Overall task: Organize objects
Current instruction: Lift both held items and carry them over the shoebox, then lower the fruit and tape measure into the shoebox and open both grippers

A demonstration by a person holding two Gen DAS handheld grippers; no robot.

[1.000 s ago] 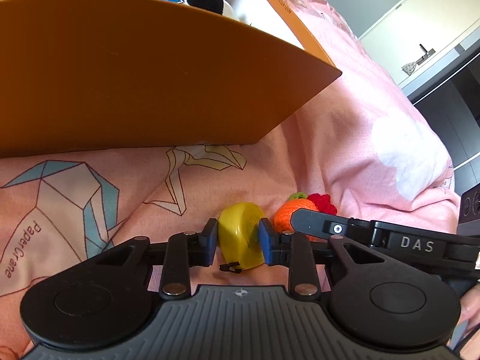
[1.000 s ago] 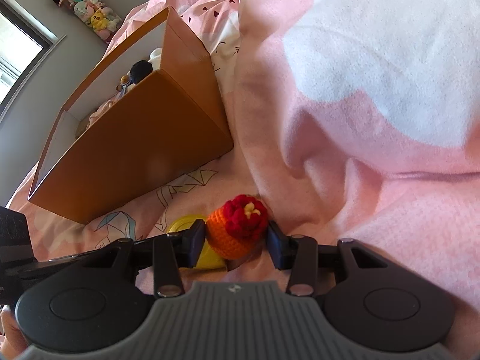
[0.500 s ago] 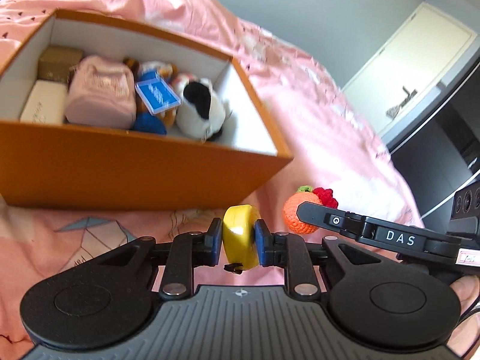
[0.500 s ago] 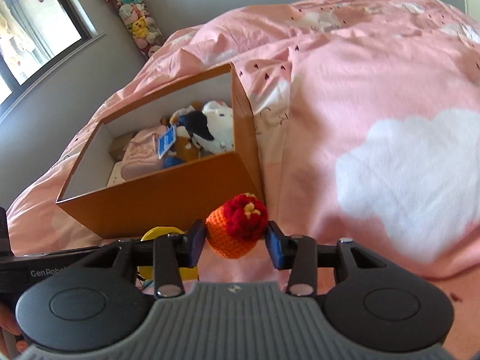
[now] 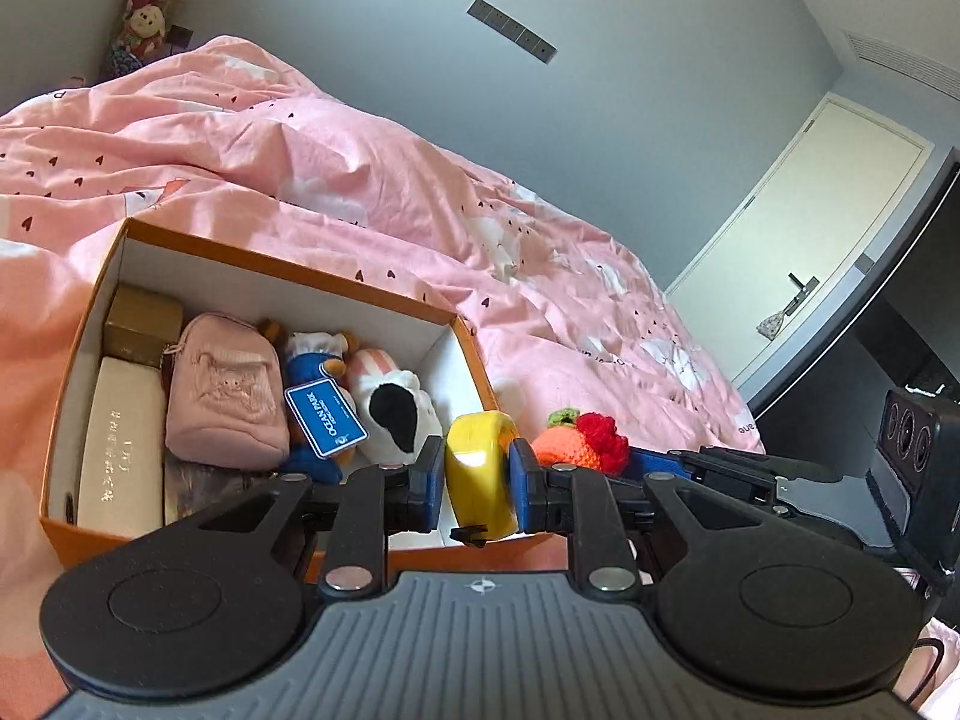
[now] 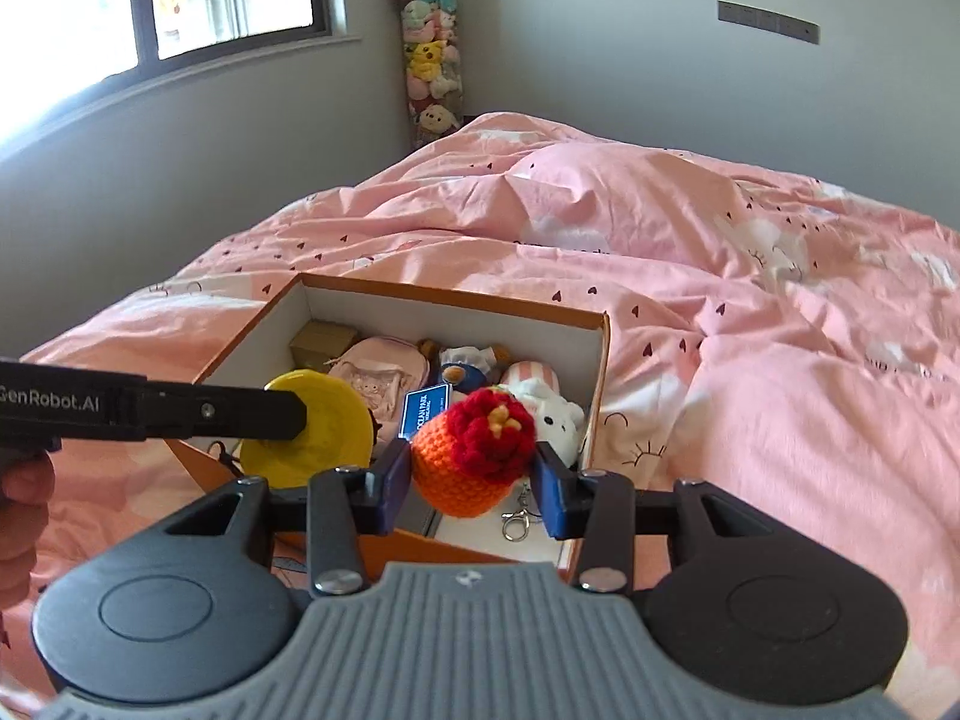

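My left gripper [image 5: 477, 474] is shut on a yellow round tape measure [image 5: 480, 471], held in the air above the near right corner of the orange box [image 5: 288, 267]. It also shows in the right wrist view [image 6: 315, 438]. My right gripper [image 6: 474, 477] is shut on an orange crocheted fruit with a red flower [image 6: 474, 450], held above the box's near edge [image 6: 456, 294]; the fruit shows in the left wrist view [image 5: 579, 441] too. The box holds a pink pouch [image 5: 225, 387], plush toys [image 5: 390, 402], a blue tag [image 5: 324, 417] and small boxes [image 5: 123, 438].
The box sits on a bed with a rumpled pink duvet [image 6: 750, 312]. A tube of plush toys [image 6: 429, 60] stands in the room's far corner by the window. A white door [image 5: 798, 276] is at the right. A keyring [image 6: 516, 519] dangles under the fruit.
Both grippers have risen from the duvet beside the box to above its open top, carrying the tape measure and the crocheted fruit. The box's inside has come into view.
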